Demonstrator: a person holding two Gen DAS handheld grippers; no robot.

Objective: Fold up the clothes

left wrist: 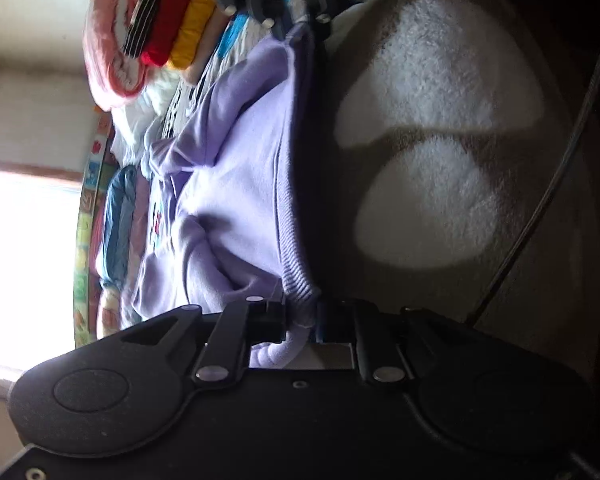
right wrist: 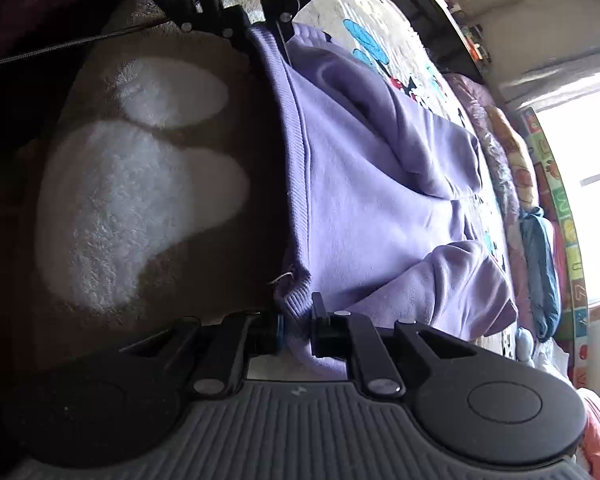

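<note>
While each gripper pinches one end of the ribbed hem, the lavender sweatshirt (left wrist: 236,184) hangs stretched between them, probably so the cloth spreads flat for a fold. Nearest the lens, the left gripper (left wrist: 300,320) has its jaws pressed together on a hem corner, and the right gripper (right wrist: 296,324) is clamped on the opposite corner. Hem fabric sits right between both pairs of jaws and bunches behind them. Beyond, the garment's body and sleeves lie rumpled on the patterned bedspread (right wrist: 380,28). Farther off, a stack of folded clothes (left wrist: 172,24) rests near a bright window (left wrist: 24,264).
</note>
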